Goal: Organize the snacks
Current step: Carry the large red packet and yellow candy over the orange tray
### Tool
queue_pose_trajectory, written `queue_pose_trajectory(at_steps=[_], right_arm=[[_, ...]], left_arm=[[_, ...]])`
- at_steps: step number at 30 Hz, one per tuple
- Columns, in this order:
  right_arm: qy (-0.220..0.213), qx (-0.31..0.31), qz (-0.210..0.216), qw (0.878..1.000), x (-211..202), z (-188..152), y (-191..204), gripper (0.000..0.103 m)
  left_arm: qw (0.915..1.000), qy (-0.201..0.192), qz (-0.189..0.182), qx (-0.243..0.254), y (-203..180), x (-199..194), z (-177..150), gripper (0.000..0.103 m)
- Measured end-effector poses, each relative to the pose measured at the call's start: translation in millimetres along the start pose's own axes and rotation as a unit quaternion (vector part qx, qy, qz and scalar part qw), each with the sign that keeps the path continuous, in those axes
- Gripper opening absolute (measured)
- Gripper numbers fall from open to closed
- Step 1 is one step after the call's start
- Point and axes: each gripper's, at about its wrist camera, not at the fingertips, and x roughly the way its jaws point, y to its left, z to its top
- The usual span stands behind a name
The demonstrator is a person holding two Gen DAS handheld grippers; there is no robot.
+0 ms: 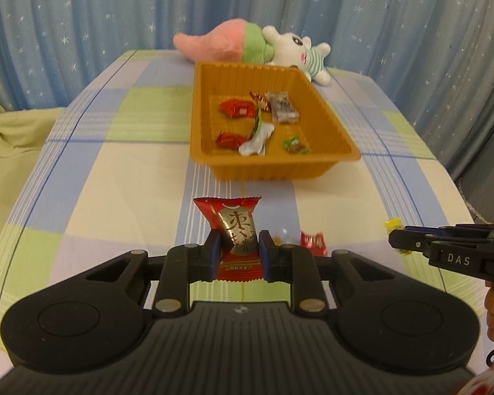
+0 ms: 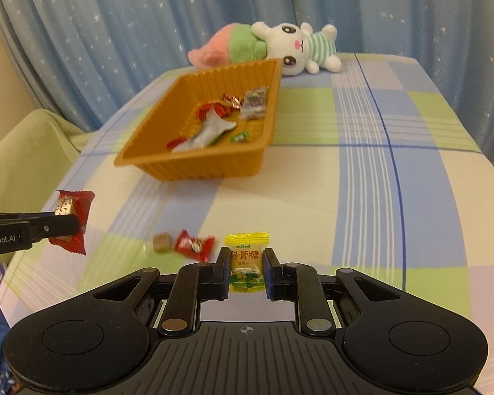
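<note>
The left claw point(image 1: 239, 249) is clenched on a red date candy point(image 1: 235, 230), whose long axis runs forward along the claw's fingers, one crimped end pointing toward the tray and the other back toward the camera. It is held above the checked cloth of the tabletop point(image 1: 115, 177), in front of the near short wall of the orange tray point(image 1: 273, 168). The right claw point(image 2: 247, 268) is clenched on a yellow pear candy point(image 2: 247, 263), also lying lengthwise between the fingers, with its printed side up and one crimped end pointing forward. The tray is long and rectangular; its long axis goes away from the person toward the plush rabbit point(image 2: 299, 46) at the far edge, and several wrapped snacks lie on its floor. On the cloth between the two claws rest a small red candy point(image 2: 194, 247) and a brown cube candy point(image 2: 162, 243), just beside each other.
</note>
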Motion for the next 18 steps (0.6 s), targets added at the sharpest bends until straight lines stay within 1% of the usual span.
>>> queue_pose_trajectory(at_steps=[9,18], right_arm=[[-0.028,0.014,0.014,0.999,9,43,9,0.02],[-0.053,0.014,0.014,0.998,29,90,17,0.02]], left_arm=[[0.9993,-0.028,-0.01,0.024,6,11,44,0.022],[0.9981,-0.031,-0.026,0.045,8,46,90,0.022]])
